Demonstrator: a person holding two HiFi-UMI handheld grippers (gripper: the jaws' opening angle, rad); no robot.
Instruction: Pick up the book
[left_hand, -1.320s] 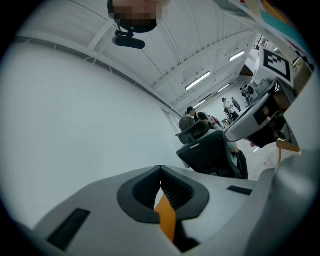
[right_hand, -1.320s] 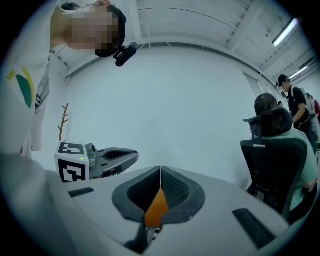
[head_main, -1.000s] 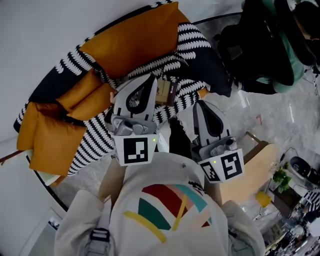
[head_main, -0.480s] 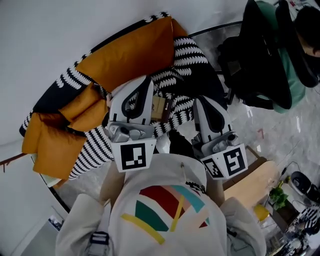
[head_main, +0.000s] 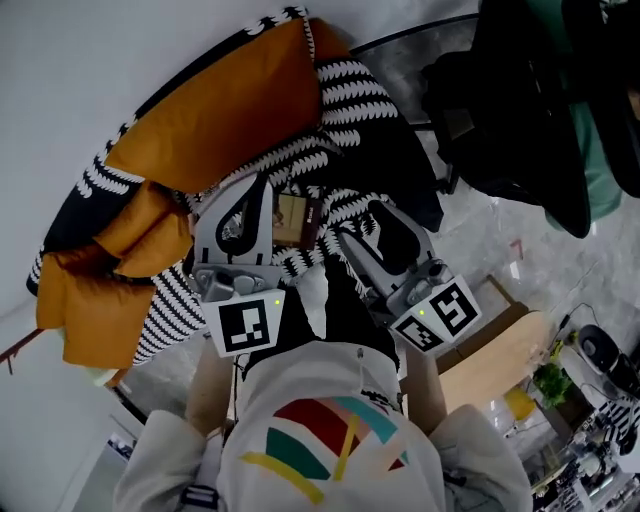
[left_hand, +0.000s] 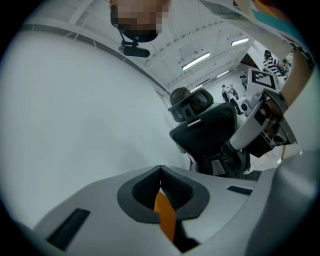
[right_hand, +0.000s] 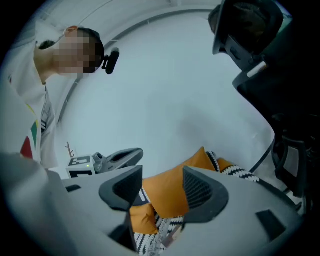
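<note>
A small brown book (head_main: 298, 220) with a dark spine lies on the black-and-white striped throw (head_main: 355, 95) of a sofa, below a big orange cushion (head_main: 215, 115). My left gripper (head_main: 260, 192) points at the sofa just left of the book; its jaws (left_hand: 160, 171) meet at the tips with nothing held. My right gripper (head_main: 360, 220) is just right of the book. Its jaws (right_hand: 162, 187) are opening, and only the orange cushion (right_hand: 170, 192) beyond shows between them. Neither gripper touches the book.
More orange cushions (head_main: 90, 270) lie at the sofa's left end. A black office chair (head_main: 520, 110) stands to the right, with a person in green (head_main: 600, 130) behind it. A wooden board (head_main: 495, 360) is at the lower right, a pale wall (left_hand: 75, 115) behind the sofa.
Both grippers have moved down and in toward the book on the sofa. The right gripper has rolled and swung left, and its jaws now stand apart.
</note>
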